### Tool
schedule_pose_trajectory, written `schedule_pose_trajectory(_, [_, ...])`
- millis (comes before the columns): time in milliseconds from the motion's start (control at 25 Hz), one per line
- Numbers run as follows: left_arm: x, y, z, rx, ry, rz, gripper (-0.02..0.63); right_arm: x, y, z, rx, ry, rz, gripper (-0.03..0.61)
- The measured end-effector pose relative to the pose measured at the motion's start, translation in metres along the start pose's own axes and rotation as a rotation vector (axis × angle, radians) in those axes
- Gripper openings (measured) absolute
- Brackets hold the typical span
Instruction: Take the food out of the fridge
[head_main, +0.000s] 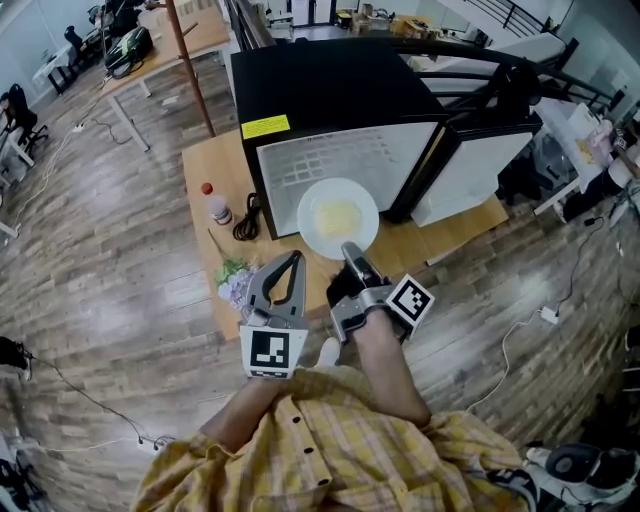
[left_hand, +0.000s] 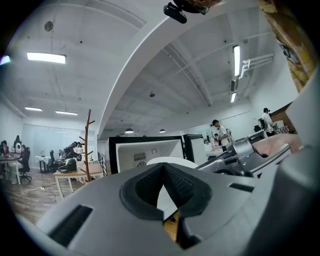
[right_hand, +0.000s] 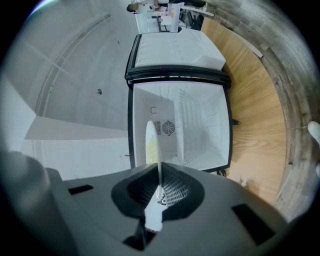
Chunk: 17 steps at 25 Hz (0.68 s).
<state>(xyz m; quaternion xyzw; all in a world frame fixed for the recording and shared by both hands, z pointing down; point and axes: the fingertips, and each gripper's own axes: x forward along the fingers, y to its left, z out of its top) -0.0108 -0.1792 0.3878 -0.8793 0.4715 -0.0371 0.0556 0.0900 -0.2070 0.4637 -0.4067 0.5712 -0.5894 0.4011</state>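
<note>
A black mini fridge (head_main: 330, 90) stands on a wooden table (head_main: 213, 160) with its door (head_main: 470, 170) swung open to the right. Its white inside (right_hand: 200, 125) faces me. A white plate (head_main: 338, 217) with yellow food hangs just in front of the opening. My right gripper (head_main: 350, 250) is shut on the plate's near rim. In the right gripper view the plate (right_hand: 150, 145) shows edge-on between the pads. My left gripper (head_main: 297, 258) is left of the plate, shut, with nothing in it. Past its jaws in the left gripper view are the plate (left_hand: 172, 161) and fridge (left_hand: 145, 149).
A small red-capped bottle (head_main: 217, 207) and a coiled black cable (head_main: 247, 218) lie on the table left of the fridge. A bunch of greens and pale flowers (head_main: 233, 280) sits at the table's front corner. A power strip (head_main: 548, 315) lies on the floor at right.
</note>
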Motion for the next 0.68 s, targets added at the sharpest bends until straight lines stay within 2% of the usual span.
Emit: schedule_pose_trajectory(680, [-0.022, 0.002, 0.004, -0.013, -0.03, -0.021, 0.008, -0.031, 0.023, -0.033, -0.101, -0.01, 0.024, 0.015])
